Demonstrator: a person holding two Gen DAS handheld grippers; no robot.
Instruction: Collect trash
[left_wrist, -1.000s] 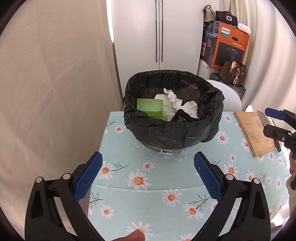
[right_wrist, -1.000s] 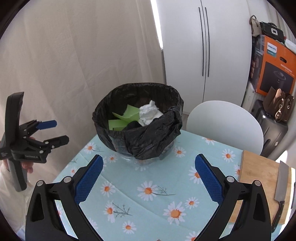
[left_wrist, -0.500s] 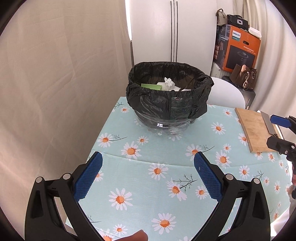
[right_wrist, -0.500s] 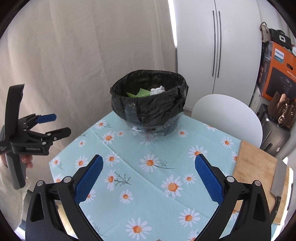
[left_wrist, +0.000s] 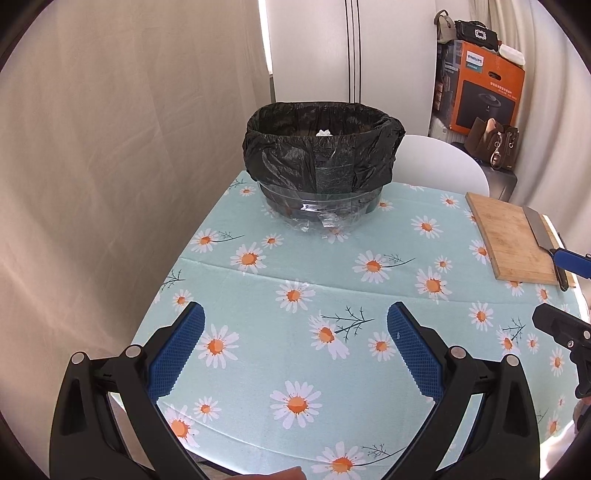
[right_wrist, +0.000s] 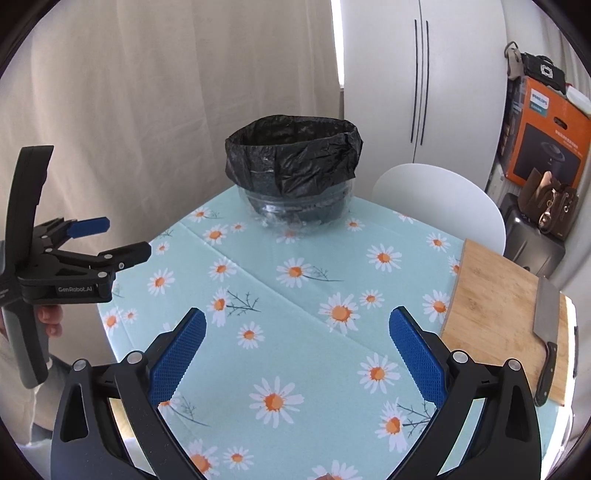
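Note:
A clear bin lined with a black trash bag (left_wrist: 321, 147) (right_wrist: 293, 166) stands at the far side of the daisy tablecloth. A bit of white crumpled paper (left_wrist: 324, 132) shows above its rim in the left wrist view. My left gripper (left_wrist: 295, 347) is open and empty, held low over the table's near part, well short of the bin. In the right wrist view it appears at the left edge, left gripper (right_wrist: 122, 240), held by a hand. My right gripper (right_wrist: 297, 350) is open and empty too, also back from the bin.
A wooden cutting board (left_wrist: 513, 240) (right_wrist: 498, 306) with a cleaver (right_wrist: 546, 325) lies at the table's right edge. Behind the table are a white chair (right_wrist: 439, 199), a white cabinet, an orange box (left_wrist: 484, 92) and bags. A curtain hangs at the left.
Both grippers have pulled back and dropped lower from above the bin, so its contents are now mostly hidden behind the rim. Both stay open.

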